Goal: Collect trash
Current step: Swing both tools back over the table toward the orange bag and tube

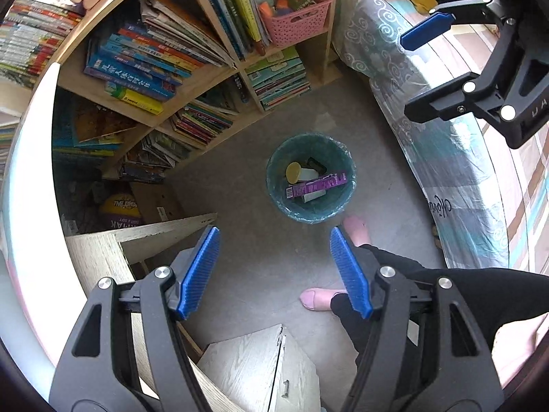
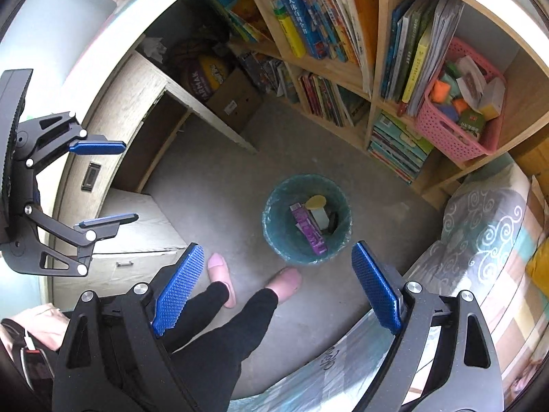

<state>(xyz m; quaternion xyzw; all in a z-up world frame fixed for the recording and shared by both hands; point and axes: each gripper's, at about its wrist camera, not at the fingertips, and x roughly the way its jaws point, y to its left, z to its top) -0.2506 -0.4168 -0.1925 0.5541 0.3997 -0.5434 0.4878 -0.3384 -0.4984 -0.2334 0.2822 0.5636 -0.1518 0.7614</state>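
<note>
Hovering over the bin [image 1: 310, 178], both claws point down at it, which suits dropping trash straight in. The left claw [image 1: 274, 271] stands open with nothing between its blue pads, and the right claw [image 2: 278, 288] gapes wider, empty too. Judging by that, each has let go of its load and the drop is done.

The bin sits on the floor [image 1: 247, 240] between the bookshelf [image 1: 219, 75] and the bed [image 1: 446, 144], just ahead of the person's feet [image 2: 219, 274], so it is within easy reach from above. Inside its green liner lie a purple box [image 1: 317, 185], a yellow-lidded cup [image 1: 295, 171], a pale carton and something dark. No loose trash shows on the floor around it; more would have to come from elsewhere.
</note>
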